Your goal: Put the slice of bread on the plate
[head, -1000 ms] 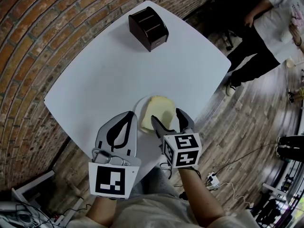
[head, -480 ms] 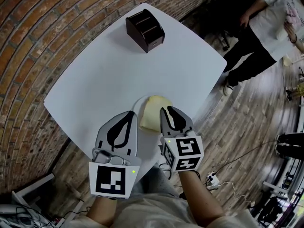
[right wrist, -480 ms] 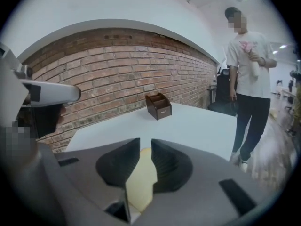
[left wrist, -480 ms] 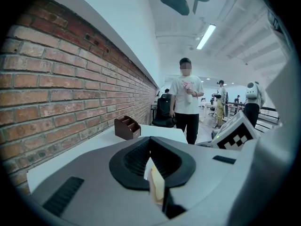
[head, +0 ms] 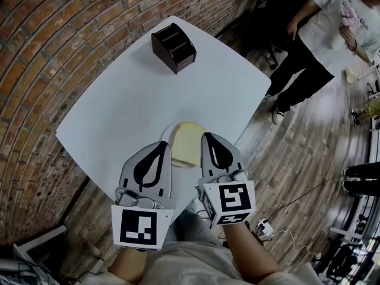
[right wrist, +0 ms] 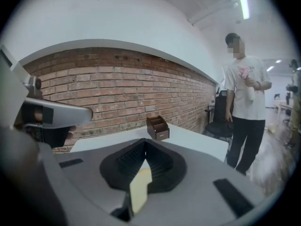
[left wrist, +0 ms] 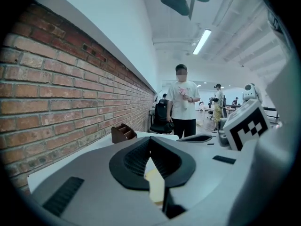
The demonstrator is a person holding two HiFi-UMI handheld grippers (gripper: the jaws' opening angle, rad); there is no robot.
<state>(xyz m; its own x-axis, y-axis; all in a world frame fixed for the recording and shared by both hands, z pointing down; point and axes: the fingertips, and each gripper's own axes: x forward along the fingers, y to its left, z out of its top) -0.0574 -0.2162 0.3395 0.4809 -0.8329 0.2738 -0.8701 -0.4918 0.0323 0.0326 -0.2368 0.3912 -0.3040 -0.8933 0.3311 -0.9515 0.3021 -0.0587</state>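
Note:
A pale slice of bread [head: 187, 141] lies on a white plate [head: 167, 135] near the front corner of the white table [head: 148, 94]. My left gripper [head: 160, 142] hovers at the slice's left edge, its jaws shut and empty. On the slice's right side my right gripper [head: 209, 136] is shut too, holding nothing. In the left gripper view the jaws [left wrist: 150, 138] meet, and the bread [left wrist: 155, 186] shows through the gap below them. The right gripper view shows the same: tips [right wrist: 144, 142] together, bread [right wrist: 137, 193] beneath.
A dark brown desk organizer [head: 173, 47] stands at the table's far corner. A person [head: 320, 34] in a white shirt stands on the wooden floor beyond the table's right edge. A brick wall [head: 41, 52] runs along the left.
The right gripper's jaws, open round the bread a second ago, have closed with nothing in them, and the gripper has lifted off the slice. The bread stays on the plate.

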